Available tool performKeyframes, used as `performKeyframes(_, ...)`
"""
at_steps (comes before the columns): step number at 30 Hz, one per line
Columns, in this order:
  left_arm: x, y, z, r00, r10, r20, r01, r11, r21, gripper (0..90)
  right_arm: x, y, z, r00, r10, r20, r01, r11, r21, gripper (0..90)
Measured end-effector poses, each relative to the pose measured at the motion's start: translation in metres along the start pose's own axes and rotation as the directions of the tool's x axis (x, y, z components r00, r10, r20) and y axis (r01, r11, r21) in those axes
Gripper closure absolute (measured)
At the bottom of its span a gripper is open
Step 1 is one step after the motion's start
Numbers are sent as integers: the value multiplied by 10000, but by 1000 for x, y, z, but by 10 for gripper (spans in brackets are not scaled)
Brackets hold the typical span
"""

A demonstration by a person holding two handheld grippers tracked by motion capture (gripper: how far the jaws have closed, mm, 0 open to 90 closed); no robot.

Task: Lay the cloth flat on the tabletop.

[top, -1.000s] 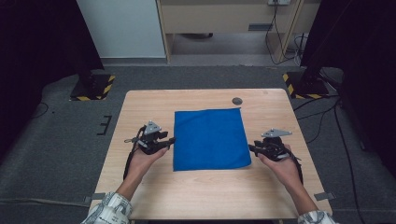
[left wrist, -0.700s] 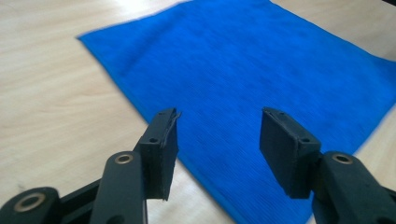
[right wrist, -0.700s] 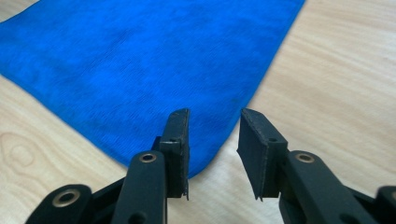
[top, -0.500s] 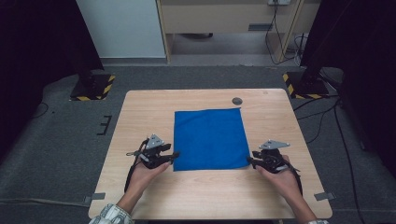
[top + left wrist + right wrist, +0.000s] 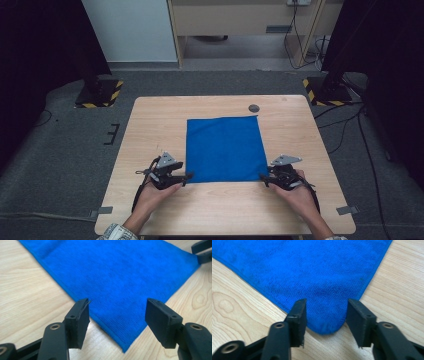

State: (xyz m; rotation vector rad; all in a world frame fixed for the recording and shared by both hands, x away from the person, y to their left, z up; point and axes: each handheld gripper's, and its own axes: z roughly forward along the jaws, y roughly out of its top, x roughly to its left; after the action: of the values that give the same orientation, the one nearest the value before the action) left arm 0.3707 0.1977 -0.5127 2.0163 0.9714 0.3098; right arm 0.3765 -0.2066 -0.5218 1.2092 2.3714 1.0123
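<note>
A blue cloth [image 5: 225,147] lies flat on the wooden table [image 5: 160,125]. My left gripper [image 5: 187,177] sits low at the cloth's near left corner. In the left gripper view the left gripper [image 5: 116,307] stands open, and the corner of the cloth [image 5: 120,272] lies between the jaws without touching the pads. My right gripper [image 5: 262,179] is at the near right corner. In the right gripper view the right gripper [image 5: 326,306] is open astride the rounded corner of the cloth [image 5: 307,267]. The jaws of both grippers have just been opening.
A small dark round disc [image 5: 254,108] lies on the table just beyond the cloth's far right corner. Black stands with yellow-and-black striped bases [image 5: 97,95] [image 5: 325,90] are on the floor past the table's far corners. Bare wood surrounds the cloth.
Both hands have slid toward the table's near edge, from beside the cloth's sides down to its two near corners. The cloth has stayed in place.
</note>
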Motion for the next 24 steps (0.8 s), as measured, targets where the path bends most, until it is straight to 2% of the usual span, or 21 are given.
performKeyframes(2, -1, 0, 2, 9999, -114, 101, 114, 9999, 54, 375, 1, 0, 2, 9999, -142, -30, 142, 9998, 99, 596)
performKeyframes(6, -3, -3, 6, 10000, 63, 31, -64, 9990, 449, 433, 3, -1, 4, 9995, -302, -26, 303, 9993, 224, 716)
performKeyframes(8, -5, -4, 8, 9998, 188, -21, -186, 9979, 620, 469, 3, -1, 4, 9991, -381, -181, 386, 9989, 256, 770)
performKeyframes(11, -4, -4, 8, 9999, 111, 2, -111, 9972, 744, 531, 5, 0, 4, 9984, -498, -252, 505, 9983, 288, 848)
performKeyframes(16, -4, -6, 12, 9999, 121, 8, -121, 9925, 1218, 624, 5, 1, 5, 9978, -584, -315, 592, 9979, 268, 875)
performKeyframes(19, -5, -7, 12, 9996, 264, -115, -247, 9910, 1319, 672, 5, 1, 5, 9976, -599, -334, 608, 9977, 284, 879)
performKeyframes(23, -3, -6, 11, 9997, 233, -112, -213, 9875, 1561, 844, 7, 0, 2, 9972, -631, -399, 646, 9972, 384, 881)
performKeyframes(24, -3, -6, 10, 9994, 339, -83, -320, 9857, 1653, 873, 7, 0, 1, 9972, -630, -401, 646, 9971, 395, 882)
